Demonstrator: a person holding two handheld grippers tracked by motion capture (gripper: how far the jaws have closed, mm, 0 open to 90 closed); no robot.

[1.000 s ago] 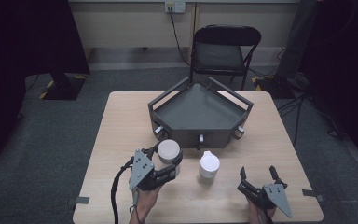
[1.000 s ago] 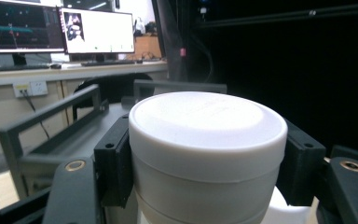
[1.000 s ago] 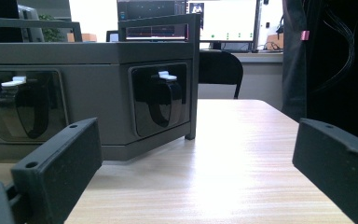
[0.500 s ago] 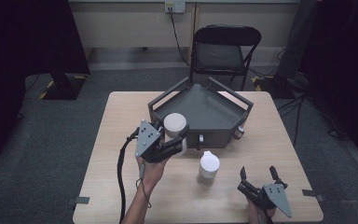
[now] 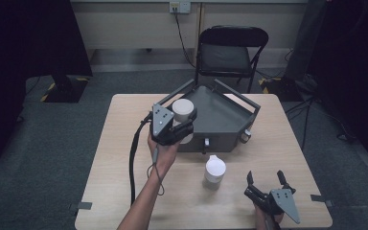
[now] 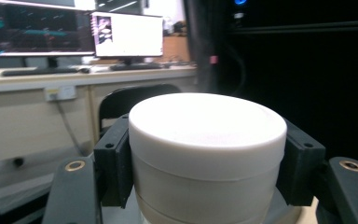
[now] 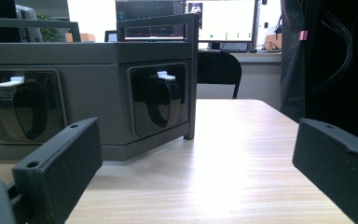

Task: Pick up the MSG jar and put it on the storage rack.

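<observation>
At lower right of the high view, the right gripper (image 5: pixel 267 178) rests on the table (image 5: pixel 115 158), jaws wide and empty. A white jar (image 5: pixel 215 169) stands mid-table. Beyond, the left gripper (image 5: pixel 184 128) clamps a white tub (image 5: pixel 182 109) above the grey tray's (image 5: pixel 230 136) left rim. A chair (image 5: pixel 232 48) stands behind.

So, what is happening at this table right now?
A person holds the left gripper shut on a white round container, lifted over the near edge of the grey tray. The right gripper rests near the table's front edge, jaws open and empty. A second white container stands on the table.
</observation>
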